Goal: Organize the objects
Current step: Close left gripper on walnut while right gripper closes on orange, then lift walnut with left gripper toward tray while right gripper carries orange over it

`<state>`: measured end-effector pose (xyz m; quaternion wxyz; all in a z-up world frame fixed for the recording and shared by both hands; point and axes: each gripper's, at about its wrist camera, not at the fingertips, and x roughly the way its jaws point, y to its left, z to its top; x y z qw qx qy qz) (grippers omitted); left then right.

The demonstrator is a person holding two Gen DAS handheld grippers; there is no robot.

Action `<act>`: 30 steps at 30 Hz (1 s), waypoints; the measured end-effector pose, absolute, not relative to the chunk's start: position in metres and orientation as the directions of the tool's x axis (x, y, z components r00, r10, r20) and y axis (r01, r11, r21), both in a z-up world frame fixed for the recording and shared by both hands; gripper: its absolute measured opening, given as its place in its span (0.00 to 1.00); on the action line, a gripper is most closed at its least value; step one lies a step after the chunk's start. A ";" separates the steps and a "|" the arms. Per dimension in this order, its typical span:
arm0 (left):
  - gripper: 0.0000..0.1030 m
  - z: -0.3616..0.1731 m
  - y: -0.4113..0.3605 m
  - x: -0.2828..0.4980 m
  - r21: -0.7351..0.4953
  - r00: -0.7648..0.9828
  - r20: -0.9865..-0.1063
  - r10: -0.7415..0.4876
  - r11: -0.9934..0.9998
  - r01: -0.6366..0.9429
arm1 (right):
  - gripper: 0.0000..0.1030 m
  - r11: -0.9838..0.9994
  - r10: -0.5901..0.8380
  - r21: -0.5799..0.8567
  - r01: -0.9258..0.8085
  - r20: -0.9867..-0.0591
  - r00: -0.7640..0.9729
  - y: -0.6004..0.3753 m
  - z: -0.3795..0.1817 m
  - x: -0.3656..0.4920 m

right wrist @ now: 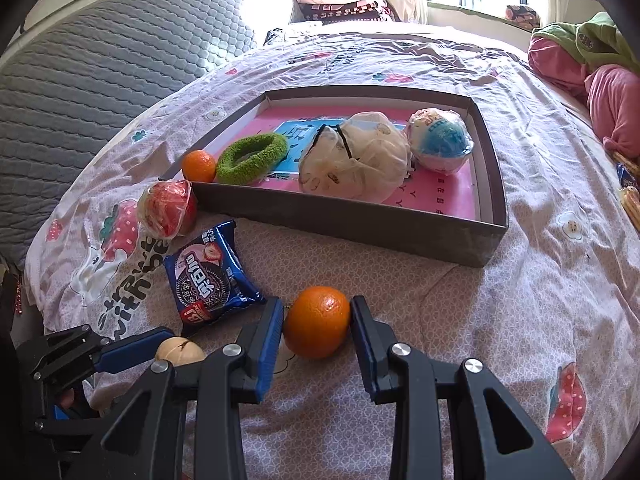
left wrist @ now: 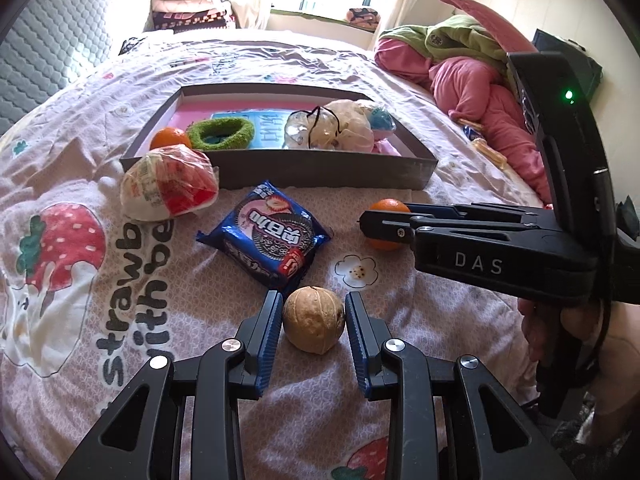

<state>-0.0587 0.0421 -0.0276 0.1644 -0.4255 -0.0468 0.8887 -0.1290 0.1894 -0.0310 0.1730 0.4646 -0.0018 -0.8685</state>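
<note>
A brown walnut (left wrist: 314, 319) lies on the bed between the fingers of my left gripper (left wrist: 313, 316), with small gaps on both sides; the gripper is open. It also shows in the right wrist view (right wrist: 180, 351). An orange (right wrist: 317, 322) sits between the pads of my right gripper (right wrist: 317, 314), which touch it on both sides. A blue cookie packet (left wrist: 266, 234) and a red-and-white wrapped ball (left wrist: 170, 184) lie before the grey tray (right wrist: 352, 216). The tray holds another orange (right wrist: 199, 165), a green ring (right wrist: 252, 156), a white bag (right wrist: 356, 158) and a blue-and-white ball (right wrist: 440, 138).
The bed has a pink strawberry-print sheet (left wrist: 80, 280). Pink and green bedding (left wrist: 472, 76) is piled at the right. A grey quilted headboard (right wrist: 100, 64) stands at the left. Small snack packets (left wrist: 486, 148) lie near the pile.
</note>
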 end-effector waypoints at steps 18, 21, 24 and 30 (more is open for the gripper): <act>0.32 0.001 0.028 -0.063 -0.222 -0.662 -0.682 0.312 -0.950 -0.219 | 0.34 -0.938 -0.326 0.183 0.295 -0.760 -0.562 0.188 -0.014 -0.129; 0.32 0.005 0.026 -0.066 -0.225 -0.671 -0.674 0.308 -0.951 -0.211 | 0.34 -0.937 -0.329 0.188 0.294 -0.754 -0.569 0.188 -0.012 -0.130; 0.32 0.009 0.026 -0.070 -0.218 -0.681 -0.669 0.297 -0.955 -0.202 | 0.34 -0.937 -0.332 0.192 0.292 -0.747 -0.576 0.188 -0.009 -0.130; 0.32 0.013 0.029 -0.078 -0.214 -0.689 -0.665 0.288 -0.957 -0.194 | 0.34 -0.938 -0.335 0.196 0.286 -0.731 -0.594 0.188 -0.004 -0.132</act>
